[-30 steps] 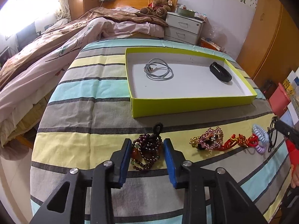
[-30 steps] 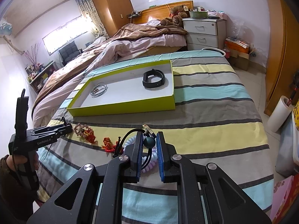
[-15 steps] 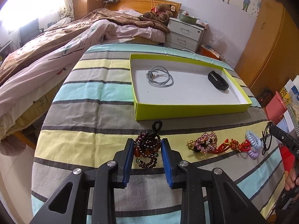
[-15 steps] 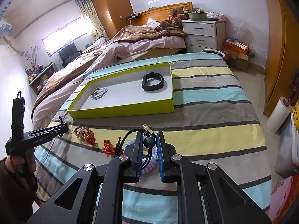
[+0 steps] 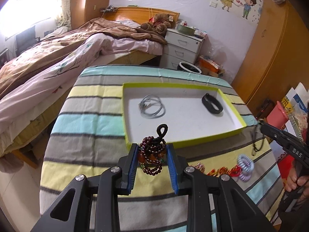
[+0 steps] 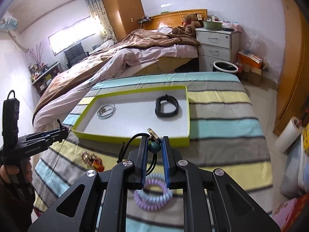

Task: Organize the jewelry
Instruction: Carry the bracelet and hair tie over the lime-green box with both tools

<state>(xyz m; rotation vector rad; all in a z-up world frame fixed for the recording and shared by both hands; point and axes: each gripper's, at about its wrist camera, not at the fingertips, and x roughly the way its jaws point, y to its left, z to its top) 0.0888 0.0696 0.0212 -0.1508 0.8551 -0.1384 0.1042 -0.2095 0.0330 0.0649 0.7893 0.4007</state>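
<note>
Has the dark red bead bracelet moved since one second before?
Yes. The bead bracelet, clamped in the left gripper, is lifted off the cloth toward the yellow-green box.

Bedroom, pale lilac-white walls [image 6: 256,9]. Bright window [image 6: 73,36] on the far left wall, overexposed, with a patterned curtain [image 6: 96,17] beside it. Tall wooden wardrobe [image 6: 121,7] in the far corner; a second wooden cabinet [image 5: 270,54] along the right wall. Bed with wooden headboard [image 5: 139,13] and rumpled brown and pink quilt [image 5: 58,58]; teddy bear [image 5: 158,24] at the pillow end. White three-drawer nightstand [image 6: 216,46] just beside the bed, cluttered on top. Round waste bin [image 6: 225,68] on the pale tiled floor [image 6: 258,94]. Cartoon children wall sticker [image 5: 237,2]. Dark chair [image 6: 75,53] under the window.
</note>
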